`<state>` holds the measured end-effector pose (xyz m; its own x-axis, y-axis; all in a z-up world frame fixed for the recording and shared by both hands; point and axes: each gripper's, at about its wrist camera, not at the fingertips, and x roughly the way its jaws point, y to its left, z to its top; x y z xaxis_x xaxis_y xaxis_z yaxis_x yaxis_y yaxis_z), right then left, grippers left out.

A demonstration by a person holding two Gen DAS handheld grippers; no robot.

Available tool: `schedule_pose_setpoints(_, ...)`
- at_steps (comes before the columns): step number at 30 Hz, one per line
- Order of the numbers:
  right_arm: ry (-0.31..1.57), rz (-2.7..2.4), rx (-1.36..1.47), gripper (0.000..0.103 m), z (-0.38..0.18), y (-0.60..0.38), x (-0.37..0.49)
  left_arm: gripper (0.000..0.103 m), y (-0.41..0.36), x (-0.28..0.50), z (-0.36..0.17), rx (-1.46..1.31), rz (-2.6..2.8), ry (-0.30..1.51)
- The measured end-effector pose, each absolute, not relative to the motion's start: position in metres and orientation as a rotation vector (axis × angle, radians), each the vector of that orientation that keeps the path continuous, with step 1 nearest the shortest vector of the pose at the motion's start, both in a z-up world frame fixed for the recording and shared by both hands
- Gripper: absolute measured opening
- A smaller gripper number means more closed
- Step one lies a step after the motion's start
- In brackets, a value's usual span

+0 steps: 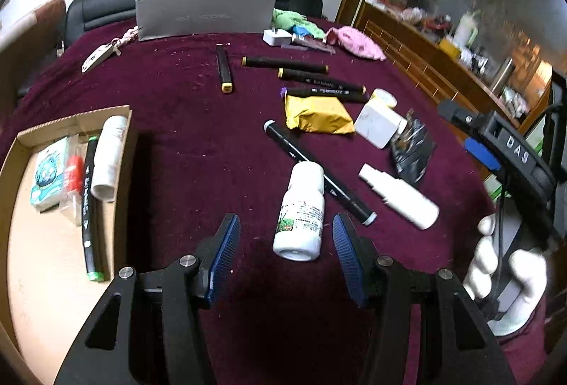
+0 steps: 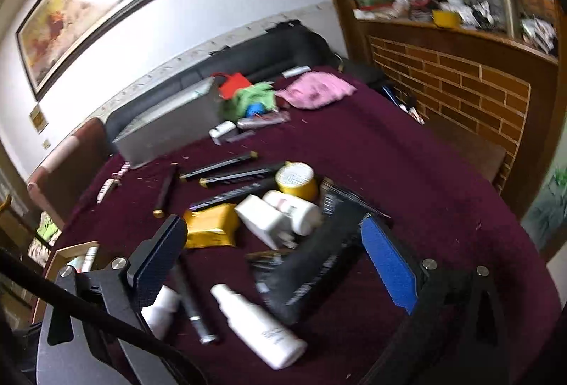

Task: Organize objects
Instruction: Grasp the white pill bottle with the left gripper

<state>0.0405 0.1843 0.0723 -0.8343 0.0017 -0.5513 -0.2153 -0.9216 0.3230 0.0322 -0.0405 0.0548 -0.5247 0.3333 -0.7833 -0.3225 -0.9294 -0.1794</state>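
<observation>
Left gripper (image 1: 286, 245) spread wide around small white plastic pill bottle (image 1: 300, 213), not touching; could roll off w/ an off-center pinch.

left gripper (image 1: 286, 255): black arms, ribbed blue pads, silver screws | right gripper (image 2: 269, 273): same, "DAS" lettering, black cable | white glove (image 1: 506, 282) at 4 o'clock

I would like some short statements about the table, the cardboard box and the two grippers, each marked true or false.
1. The left gripper is open, with the white pill bottle lying ahead between its fingers. True.
2. The cardboard box is empty. False: it holds a marker, a tissue pack and other items.
3. The right gripper grips the spray bottle. False: it is open and holds nothing.
4. The tablecloth is dark red. True.
</observation>
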Motion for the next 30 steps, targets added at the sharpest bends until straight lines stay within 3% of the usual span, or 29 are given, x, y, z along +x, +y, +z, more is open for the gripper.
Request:
schedule_pose_setpoints(8, 0.719, 2.821, -0.862, 0.100, 0.056, 0.209, 0.041, 0.048, -0.016, 0.015, 0.035, -1.292, 2.491, 0.131)
schedule_pose_setpoints(17, 0.699, 2.859, -0.873, 0.100, 0.056, 0.203, 0.042, 0.045, 0.010, 0.010, 0.014, -1.271, 2.497, 0.259)
schedule_pose_setpoints(18, 0.701, 2.858, -0.876, 0.100, 0.055, 0.203, 0.041, 0.043, 0.010, 0.011, 0.014, -1.261, 2.497, 0.257)
schedule_pose_setpoints(19, 0.702, 2.856, -0.882, 0.100, 0.054, 0.203, 0.041, 0.030, 0.009, 0.011, 0.015, -1.255, 2.499, 0.253)
schedule_pose_setpoints(20, 0.702, 2.853, -0.889, 0.100, 0.053, 0.204, 0.040, 0.028, 0.008, 0.011, 0.015, -1.254, 2.502, 0.255)
schedule_pose_setpoints(30, 0.644, 2.813, -0.952, 0.100, 0.045, 0.200, 0.033, 0.029, -0.027, 0.036, 0.040, -1.217, 2.531, 0.063)
